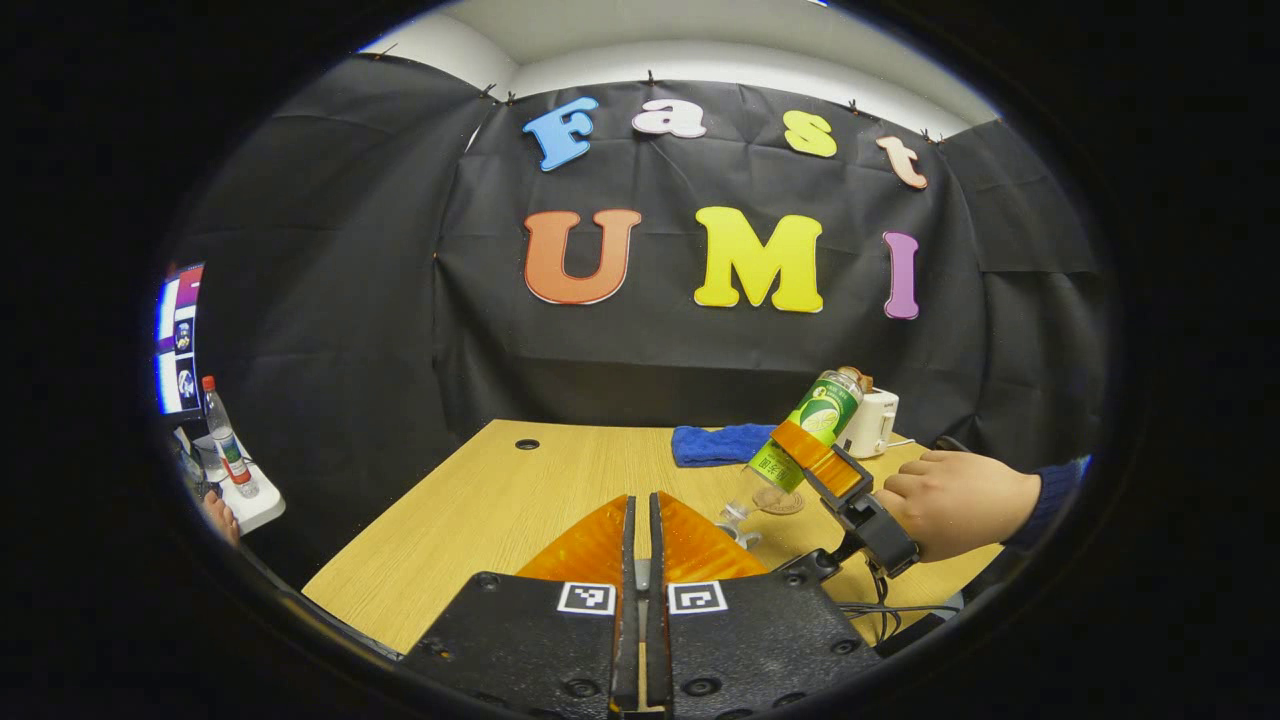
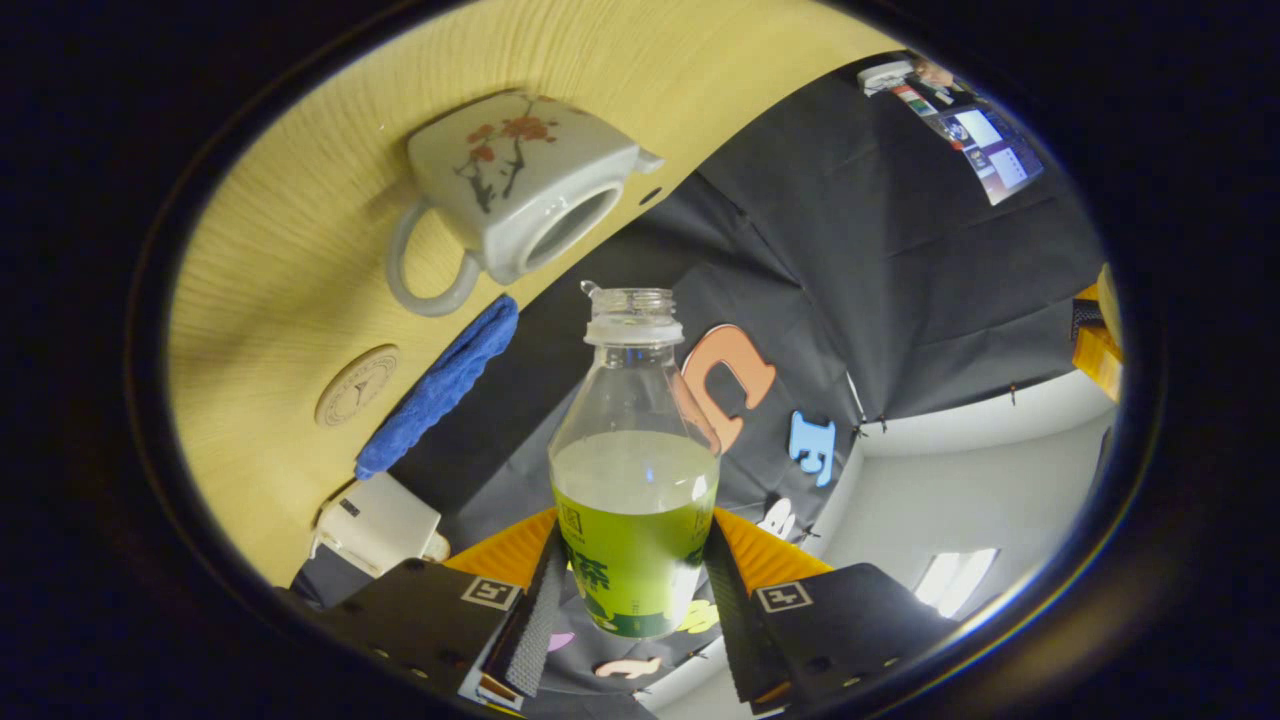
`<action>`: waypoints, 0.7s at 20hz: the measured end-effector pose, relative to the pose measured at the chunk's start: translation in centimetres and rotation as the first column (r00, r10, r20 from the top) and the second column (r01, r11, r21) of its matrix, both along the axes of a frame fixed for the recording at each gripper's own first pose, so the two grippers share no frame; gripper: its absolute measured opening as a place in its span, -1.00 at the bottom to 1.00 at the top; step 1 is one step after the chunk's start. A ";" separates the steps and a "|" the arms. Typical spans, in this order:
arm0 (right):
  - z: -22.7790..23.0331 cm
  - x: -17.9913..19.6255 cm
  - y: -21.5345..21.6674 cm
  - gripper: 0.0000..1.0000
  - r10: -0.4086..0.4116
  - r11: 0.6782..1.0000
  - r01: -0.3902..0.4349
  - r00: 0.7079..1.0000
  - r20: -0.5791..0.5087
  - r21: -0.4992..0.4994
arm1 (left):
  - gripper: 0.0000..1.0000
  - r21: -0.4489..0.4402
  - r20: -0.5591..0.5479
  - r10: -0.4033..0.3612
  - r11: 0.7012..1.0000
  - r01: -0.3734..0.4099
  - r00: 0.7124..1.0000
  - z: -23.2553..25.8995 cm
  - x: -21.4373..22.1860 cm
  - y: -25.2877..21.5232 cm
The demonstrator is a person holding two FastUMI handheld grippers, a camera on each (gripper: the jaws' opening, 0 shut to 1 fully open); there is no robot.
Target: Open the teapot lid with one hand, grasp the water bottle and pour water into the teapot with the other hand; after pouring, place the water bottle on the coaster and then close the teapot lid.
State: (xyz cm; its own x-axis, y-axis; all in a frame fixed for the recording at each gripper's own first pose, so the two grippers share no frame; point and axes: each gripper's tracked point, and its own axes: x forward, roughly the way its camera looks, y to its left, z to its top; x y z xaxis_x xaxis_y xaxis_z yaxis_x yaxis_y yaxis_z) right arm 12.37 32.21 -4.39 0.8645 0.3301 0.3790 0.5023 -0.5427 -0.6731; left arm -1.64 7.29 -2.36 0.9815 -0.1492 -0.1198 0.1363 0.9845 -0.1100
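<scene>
In the left gripper view the water bottle [image 1: 812, 425], with its green label, is tilted neck-down toward the table [image 1: 480, 510]. My right gripper [image 1: 815, 460], held by a hand [image 1: 950, 500], is shut on the bottle's body. From the right gripper view the uncapped bottle [image 2: 635, 480] is partly filled and stands between the fingers of my right gripper [image 2: 635, 590]. Its mouth points past the white flowered teapot [image 2: 520, 170], which is open and lidless. The round coaster [image 2: 357, 385] lies next to the teapot. My left gripper [image 1: 640, 530] is shut, with a pale sliver of the lid between its fingers.
A blue cloth [image 1: 720, 443] and a small white device [image 1: 870, 420] sit at the table's far side. Cables [image 1: 890, 610] trail off the right edge. Left of the table, a second bottle [image 1: 225, 440] stands on a white shelf below a monitor [image 1: 178, 340].
</scene>
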 end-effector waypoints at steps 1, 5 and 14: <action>0.0 0.1 -0.1 0.40 0.001 1.000 -0.001 1.000 -0.001 0.000 | -0.89 -0.001 -0.002 0.002 1.000 -0.002 1.000 -0.1 0.1 0.1; 0.2 0.1 0.0 0.45 0.011 1.000 -0.011 1.000 -0.001 0.015 | -0.89 0.001 -0.006 0.007 1.000 -0.007 1.000 -0.2 0.2 0.2; -0.3 1.2 -2.4 0.46 0.030 0.955 0.018 0.987 -0.157 0.295 | -0.89 0.013 -0.014 0.025 1.000 -0.025 1.000 -0.6 0.4 0.6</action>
